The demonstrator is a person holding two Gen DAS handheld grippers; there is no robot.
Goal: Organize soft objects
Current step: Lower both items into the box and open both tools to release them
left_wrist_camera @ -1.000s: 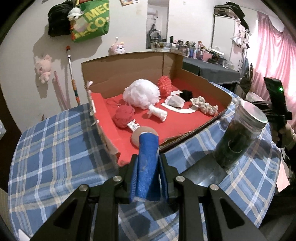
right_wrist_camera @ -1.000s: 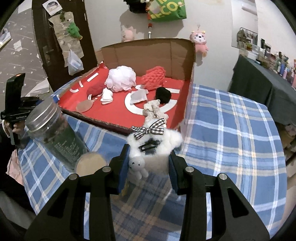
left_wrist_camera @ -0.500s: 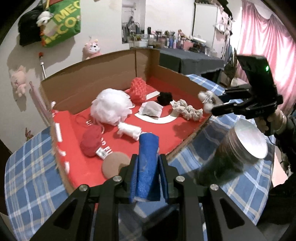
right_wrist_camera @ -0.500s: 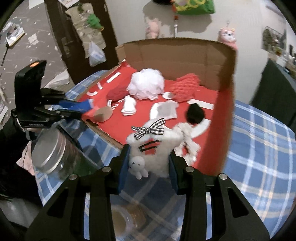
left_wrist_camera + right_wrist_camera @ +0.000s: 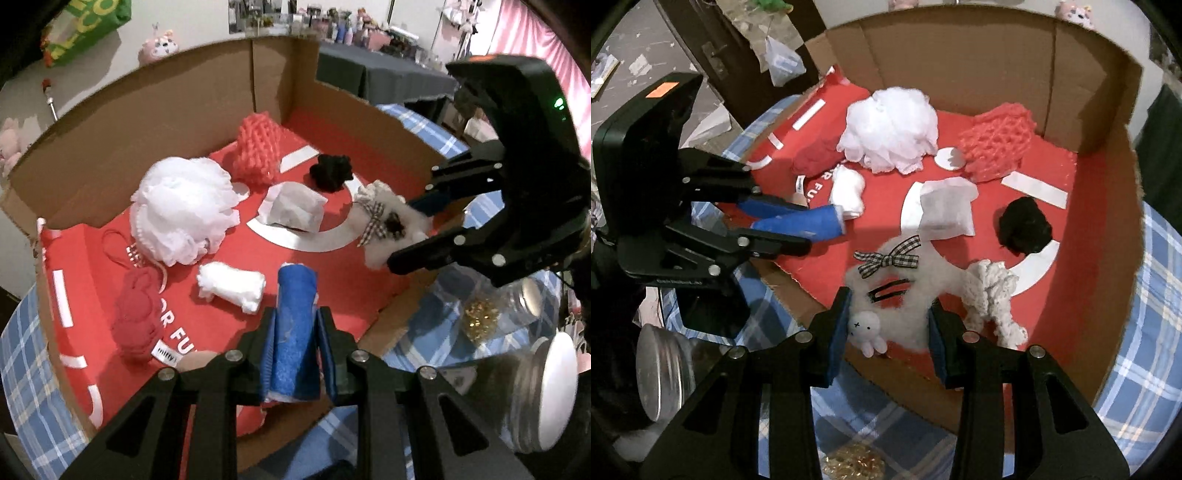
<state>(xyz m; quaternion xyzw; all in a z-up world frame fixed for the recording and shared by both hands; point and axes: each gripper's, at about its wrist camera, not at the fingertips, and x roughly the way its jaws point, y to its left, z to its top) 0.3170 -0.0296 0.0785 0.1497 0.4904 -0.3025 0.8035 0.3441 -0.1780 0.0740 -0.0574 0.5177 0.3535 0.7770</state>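
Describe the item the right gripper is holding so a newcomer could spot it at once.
Start at the cardboard box with the red floor. Over its near edge, the right gripper is shut on a fluffy white piece. Unlike the white mesh pouf farther back, it carries a checked bow, a black hair clip and a tiny white bunny.

We see a worktop under a blue plaid cloth (image 5: 1148,373). A clear jar with a metal lid (image 5: 554,384) stands on it beside a small gold glittery heap (image 5: 480,317). Behind, a green bag (image 5: 88,26) and a pink plush toy (image 5: 159,46) hang on the wall, a pink curtain (image 5: 517,33) to one side, a dark door (image 5: 753,48) with a plastic bag (image 5: 783,62).
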